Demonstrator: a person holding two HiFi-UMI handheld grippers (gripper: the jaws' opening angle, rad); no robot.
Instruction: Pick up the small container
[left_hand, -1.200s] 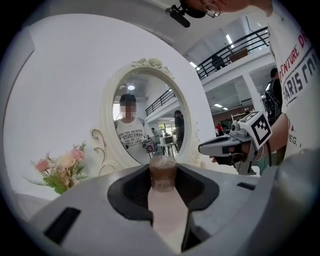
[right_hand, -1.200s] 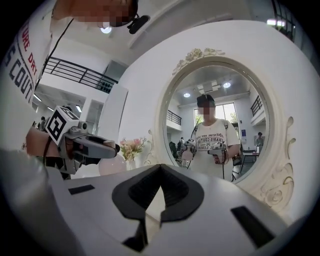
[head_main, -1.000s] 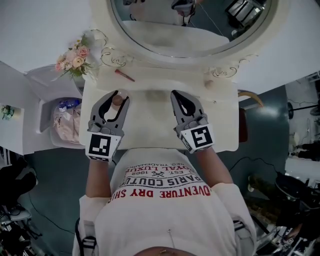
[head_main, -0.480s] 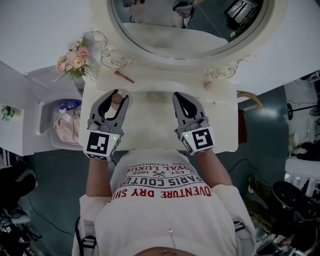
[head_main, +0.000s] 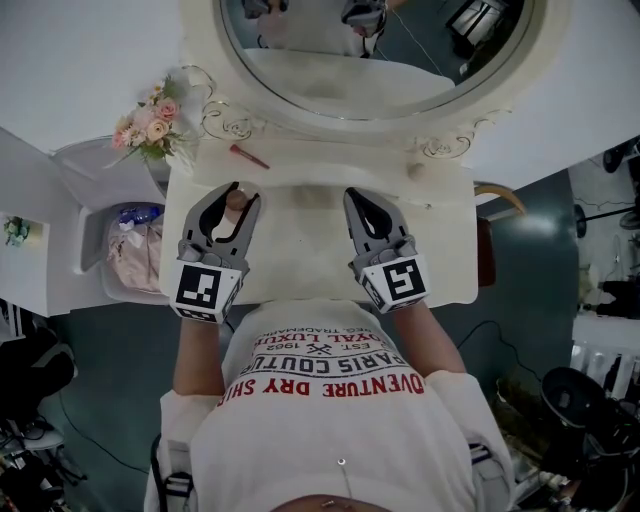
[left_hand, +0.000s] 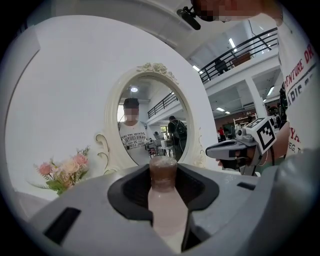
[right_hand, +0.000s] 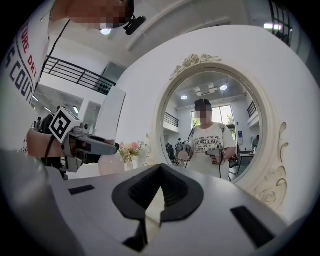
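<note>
Nearest the person, at 6 o'clock in the head view, both grippers are reaching forward over the cream-white tabletop (head_main: 300, 262). The left gripper (head_main: 238, 190), at about 9 o'clock from the tabletop's middle, is doing the work. Its grey fingers (left_hand: 85, 220) are clamping the small pale-pink container with a brown cap (left_hand: 166, 205) from both sides, and the container is standing upright in the gap with its cap poking above them. The right gripper (head_main: 357, 194), well apart at 3 o'clock, is idling, its fingers (right_hand: 215, 215) pressing together at the tips with nothing between them. The reach and the grasp are looking done. By my judgement the lift itself is remaining, since no view is showing whether the container's base is resting on the tabletop or hanging clear of it. Farther out, at 12 o'clock from the left gripper, a slim red stick (head_main: 250, 153) is lying on the tabletop. A bouquet of pink and cream flowers (head_main: 150, 112) is sitting at 11 o'clock, and the oval mirror in its ornate cream frame (head_main: 330, 127) is closing the scene at the back.
</note>
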